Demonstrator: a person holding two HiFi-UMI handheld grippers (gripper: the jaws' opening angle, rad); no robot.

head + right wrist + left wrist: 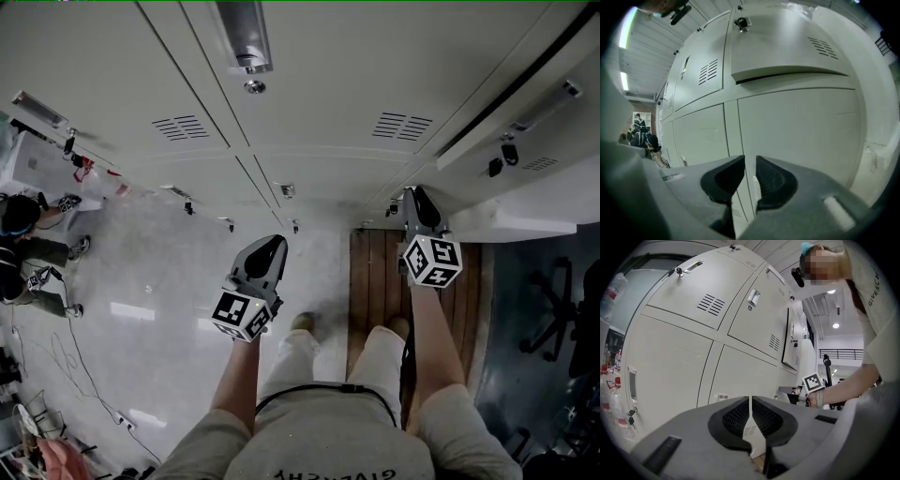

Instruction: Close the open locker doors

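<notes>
While the open locker door (787, 51) hangs ajar above the right gripper (750, 161), its lower edge proud of the closed doors below, a good push would likely meet the panel flat, near the lock side, and follow through until it sits flush. The right jaws stand slightly apart on nothing. The left gripper (750, 401) holds its jaws together, empty. The door faces the person, its long axis seemingly upright.
</notes>
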